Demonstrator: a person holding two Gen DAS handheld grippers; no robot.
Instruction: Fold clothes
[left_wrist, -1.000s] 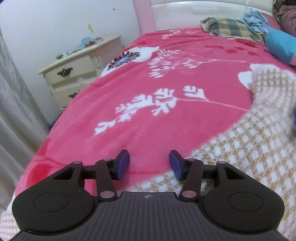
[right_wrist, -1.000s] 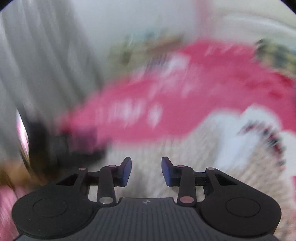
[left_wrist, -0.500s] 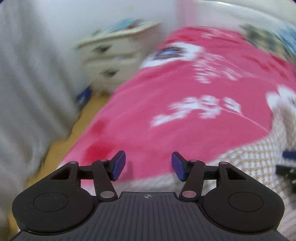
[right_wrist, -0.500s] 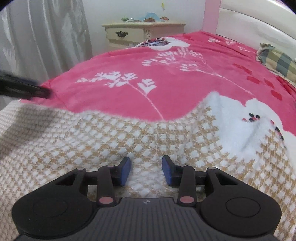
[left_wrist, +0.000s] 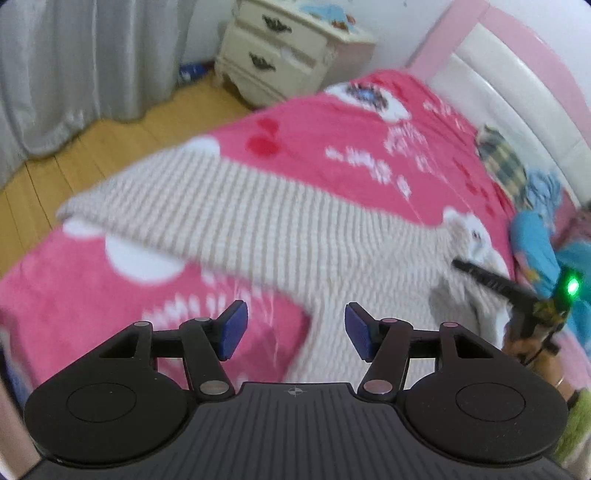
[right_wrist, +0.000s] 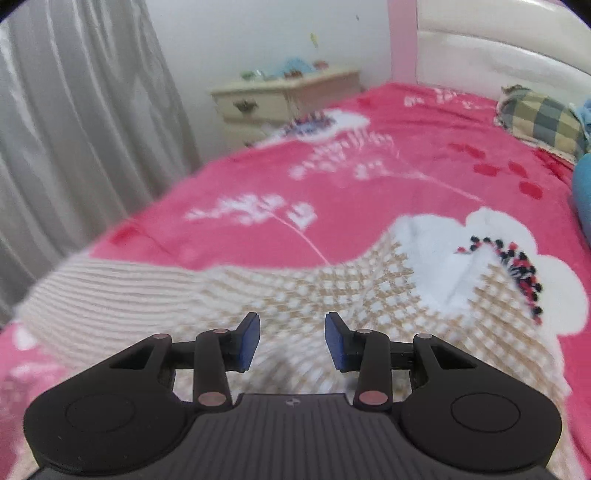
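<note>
The knitted sweater (left_wrist: 280, 221) lies spread flat on the pink bedspread (left_wrist: 332, 122), its body checked tan and white with a fluffy white flower patch, and one long ribbed sleeve (left_wrist: 177, 206) reaching away from the body toward the edge of the bed nearest the cream nightstand (left_wrist: 288, 48). That sleeve's long axis is what the coming fold looks to turn on: it runs outward from the sweater body, so it would have to be carried back across the body, away from the nightstand. The left gripper (left_wrist: 295, 328) hangs above the sweater near where sleeve meets body, with the sleeve stretching ahead of and to the left of its fingers — it seems the nearer of the two to that sleeve. Its jaws are spread with nothing between them, and they have just been opening. The right gripper (right_wrist: 291, 341) hovers over the checked body of the sweater (right_wrist: 332, 295), on the side farther from the nightstand, the flower patch ahead and to the right of its fingers; its jaws are parted and empty too, having widened only slightly. Neither pair of pads appears to touch the knit — whether they skim it cannot be told from the blur.
</note>
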